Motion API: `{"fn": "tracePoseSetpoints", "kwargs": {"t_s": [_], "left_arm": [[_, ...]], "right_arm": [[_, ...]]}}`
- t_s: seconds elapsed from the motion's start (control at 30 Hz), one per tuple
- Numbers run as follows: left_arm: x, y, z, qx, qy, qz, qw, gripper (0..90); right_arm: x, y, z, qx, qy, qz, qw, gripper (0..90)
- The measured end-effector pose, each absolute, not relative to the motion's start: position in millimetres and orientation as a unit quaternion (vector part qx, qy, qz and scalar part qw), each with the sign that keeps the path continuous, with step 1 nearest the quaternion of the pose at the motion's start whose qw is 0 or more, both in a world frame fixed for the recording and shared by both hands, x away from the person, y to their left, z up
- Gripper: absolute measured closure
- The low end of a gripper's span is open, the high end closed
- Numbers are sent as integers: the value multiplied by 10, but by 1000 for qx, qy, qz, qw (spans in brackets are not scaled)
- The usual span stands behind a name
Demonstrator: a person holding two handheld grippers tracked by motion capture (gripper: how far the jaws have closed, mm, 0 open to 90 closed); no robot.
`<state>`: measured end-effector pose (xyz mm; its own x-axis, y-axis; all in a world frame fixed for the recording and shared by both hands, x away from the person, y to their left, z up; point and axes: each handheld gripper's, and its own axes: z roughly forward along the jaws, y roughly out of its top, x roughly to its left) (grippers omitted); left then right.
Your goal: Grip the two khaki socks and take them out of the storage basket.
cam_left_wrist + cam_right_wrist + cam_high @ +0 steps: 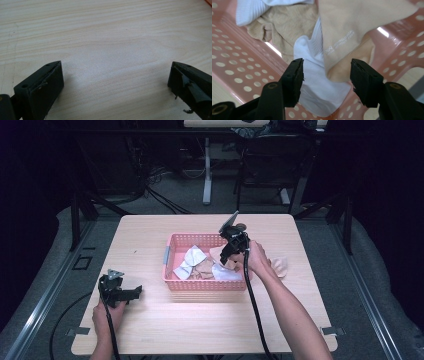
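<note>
While the right tongs [326, 75] hang open over the beige sock [362, 32] and white sock [317, 82] in the pink basket [172, 245] at bench centre, closing may pinch both; left tongs [115, 85] rest open, empty, near-left on the bench [150, 325].

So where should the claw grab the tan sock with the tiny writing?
Probably its rounded lower end, coming straight down from above. In the right claw view, that end of the tan sock lies loose on the white sock, between the open jaws.
</note>
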<state>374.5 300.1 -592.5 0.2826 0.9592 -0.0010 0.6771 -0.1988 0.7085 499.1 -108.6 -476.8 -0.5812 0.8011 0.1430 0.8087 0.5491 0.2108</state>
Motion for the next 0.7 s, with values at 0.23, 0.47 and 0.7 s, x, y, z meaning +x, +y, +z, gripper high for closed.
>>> {"fn": "tracePoseSetpoints", "kwargs": {"t_s": [0.23,0.47,0.7], "left_arm": [[3746,2998,-5927,738,555,230,309,1],[3746,3002,-5925,740,553,229,307,1],[3746,2999,-5927,738,554,230,309,1]], "right_arm": [[5055,-1031,-4966,-467,-879,-99,20,511],[5102,-1018,-5067,-475,-875,-87,20,659],[5097,-1031,-5084,-480,-871,-101,15,865]]}}
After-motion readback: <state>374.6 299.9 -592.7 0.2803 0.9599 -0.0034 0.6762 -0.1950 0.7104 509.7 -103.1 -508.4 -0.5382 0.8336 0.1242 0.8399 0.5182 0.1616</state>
